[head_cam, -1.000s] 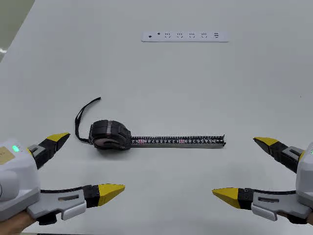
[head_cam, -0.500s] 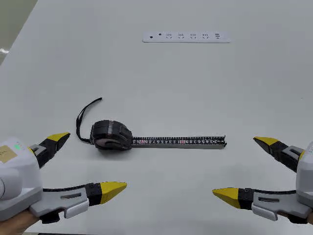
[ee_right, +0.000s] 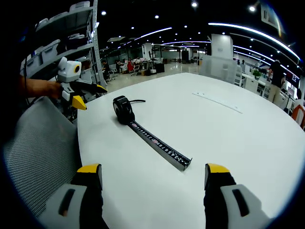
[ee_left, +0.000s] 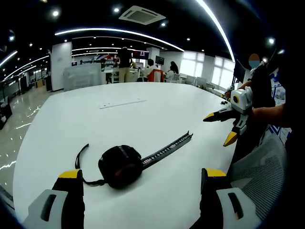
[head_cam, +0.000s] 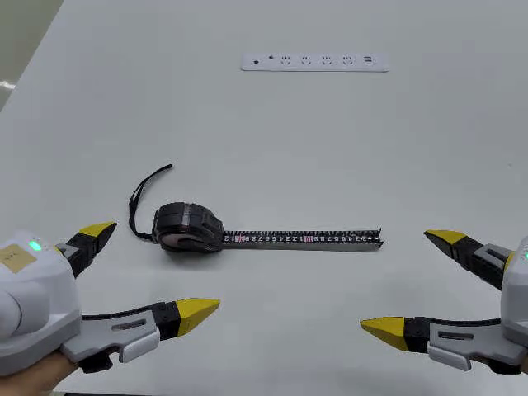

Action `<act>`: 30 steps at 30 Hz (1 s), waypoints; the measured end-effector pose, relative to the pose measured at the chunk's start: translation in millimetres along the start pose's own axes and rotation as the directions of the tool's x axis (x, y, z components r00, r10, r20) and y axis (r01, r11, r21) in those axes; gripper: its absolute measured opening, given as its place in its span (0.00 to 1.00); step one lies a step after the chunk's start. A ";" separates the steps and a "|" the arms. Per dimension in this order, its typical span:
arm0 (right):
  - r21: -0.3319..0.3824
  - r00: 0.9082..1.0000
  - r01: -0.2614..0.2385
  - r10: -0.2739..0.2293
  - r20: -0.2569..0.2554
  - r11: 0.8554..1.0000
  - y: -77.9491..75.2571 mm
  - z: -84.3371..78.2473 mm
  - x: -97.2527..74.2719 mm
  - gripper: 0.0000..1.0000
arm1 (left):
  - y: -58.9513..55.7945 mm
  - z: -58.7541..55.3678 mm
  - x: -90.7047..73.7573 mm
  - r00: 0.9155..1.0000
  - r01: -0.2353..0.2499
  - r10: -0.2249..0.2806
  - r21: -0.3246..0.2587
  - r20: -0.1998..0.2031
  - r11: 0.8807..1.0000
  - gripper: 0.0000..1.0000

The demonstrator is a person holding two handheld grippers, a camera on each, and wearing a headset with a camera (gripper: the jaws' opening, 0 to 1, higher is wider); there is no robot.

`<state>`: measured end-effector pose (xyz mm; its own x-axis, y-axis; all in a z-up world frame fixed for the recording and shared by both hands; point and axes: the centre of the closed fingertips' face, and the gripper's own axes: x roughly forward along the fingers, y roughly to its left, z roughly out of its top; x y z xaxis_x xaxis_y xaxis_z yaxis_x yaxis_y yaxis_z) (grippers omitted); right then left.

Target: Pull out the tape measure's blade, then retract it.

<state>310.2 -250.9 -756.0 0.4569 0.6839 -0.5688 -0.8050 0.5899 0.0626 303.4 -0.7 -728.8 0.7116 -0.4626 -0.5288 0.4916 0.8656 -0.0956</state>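
**Head view.** A black tape measure (head_cam: 186, 227) rests on a white table (head_cam: 247, 124), left of the frame's centre. Its blade (head_cam: 301, 238) is drawn out and lies flat on the table. The blade runs rightward from the case to an end hook (head_cam: 379, 238) right of centre. A black wrist strap (head_cam: 144, 194) curls from the left side of the case toward the upper left. A white power strip (head_cam: 314, 62) lies near the top edge, well apart from the tape measure.

The left gripper (head_cam: 163, 264) occupies the lower left corner. Its yellow-tipped jaws are spread wide and hold nothing, and the upper tip is near the case but apart from it. The right gripper (head_cam: 396, 280) occupies the lower right corner, likewise spread wide and empty. Its upper tip lies beyond the end hook and does not touch it.

**Left gripper view.** The case appears at lower centre, framed between the two jaw tips that rise from the bottom edge, and it is clear of both. The blade runs away toward the upper right. The right gripper appears at the right edge, held in a hand (ee_left: 264, 114) above the table's rim.

**Right gripper view.** The end hook lies just below centre, between the two jaw tips and ahead of them. The blade runs from it to the case at upper left. The left gripper appears at the left edge, beside the case and apart from it.
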 end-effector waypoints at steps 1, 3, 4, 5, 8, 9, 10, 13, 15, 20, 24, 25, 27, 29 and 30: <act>-0.001 1.000 -0.003 0.003 0.000 1.000 -0.9 -0.8 0.5 0.90 | 0.4 0.0 0.2 1.000 -0.005 0.005 -0.001 0.000 1.000 1.00; -0.007 1.000 -0.012 0.012 -0.011 1.000 -2.6 -4.1 1.7 0.89 | 1.6 0.8 0.6 1.000 -0.017 0.017 -0.008 0.006 1.000 1.00; -0.011 1.000 -0.015 0.015 -0.013 1.000 -3.7 -5.2 2.4 0.89 | 1.3 1.3 1.2 1.000 -0.023 0.023 -0.011 0.007 1.000 1.00; -0.014 1.000 -0.020 0.019 -0.011 1.000 -4.1 -5.5 2.7 0.89 | 1.3 1.2 1.8 1.000 -0.028 0.028 -0.011 0.006 1.000 1.00; -0.010 1.000 -0.028 0.028 0.001 1.000 -7.5 -5.0 4.4 0.88 | 3.2 -1.2 4.0 0.999 -0.049 0.049 -0.014 -0.004 0.999 1.00; -0.010 0.999 -0.032 0.033 0.006 0.999 -8.4 -4.6 5.0 0.88 | 4.6 -1.2 4.1 0.998 -0.061 0.061 -0.020 -0.005 0.998 1.00; -0.015 0.999 -0.036 0.037 0.010 0.999 -9.5 -3.9 5.5 0.87 | 5.9 -0.9 4.4 0.997 -0.071 0.071 -0.025 -0.002 0.997 1.00; -0.033 0.999 -0.043 0.043 0.011 0.999 -13.8 -3.6 7.2 0.85 | 7.5 -1.8 6.1 0.996 -0.088 0.087 -0.042 -0.005 0.995 1.00; -0.047 0.999 -0.048 0.049 0.015 0.998 -17.4 -3.6 8.8 0.83 | 8.2 -1.8 7.7 0.995 -0.101 0.101 -0.045 -0.003 0.994 1.00; -0.086 0.997 -0.070 0.072 0.017 0.994 -24.9 -3.2 13.1 0.78 | 7.6 0.1 13.0 0.992 -0.123 0.124 -0.050 0.006 0.991 1.00; -0.121 0.995 -0.097 0.098 0.004 0.988 -29.5 -3.4 17.3 0.73 | 8.1 -1.4 18.1 0.990 -0.136 0.137 -0.073 0.008 0.988 1.00; -0.132 0.994 -0.105 0.106 -0.003 0.986 -29.7 -4.0 18.0 0.71 | 8.7 -2.2 19.1 0.990 -0.140 0.141 -0.075 0.007 0.987 1.00; -0.146 0.994 -0.112 0.111 -0.019 0.983 -31.4 -5.7 19.6 0.69 | 9.5 -3.1 20.2 0.988 -0.153 0.154 -0.080 0.006 0.985 1.00; -0.180 0.991 -0.130 0.127 -0.028 0.975 -32.0 -5.5 20.6 0.66 | 11.5 -3.5 21.2 0.985 -0.174 0.175 -0.095 0.005 0.980 1.00; -0.187 0.991 -0.134 0.131 -0.030 0.973 -32.5 -5.2 21.2 0.65 | 12.8 -3.9 21.7 0.983 -0.184 0.185 -0.099 0.004 0.978 1.00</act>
<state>344.1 -257.8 -774.3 0.3358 0.7421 -0.5801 -0.9155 0.4020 -0.0157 323.2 1.2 -744.7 0.7921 -0.2952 -0.5342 0.3003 0.9505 -0.0799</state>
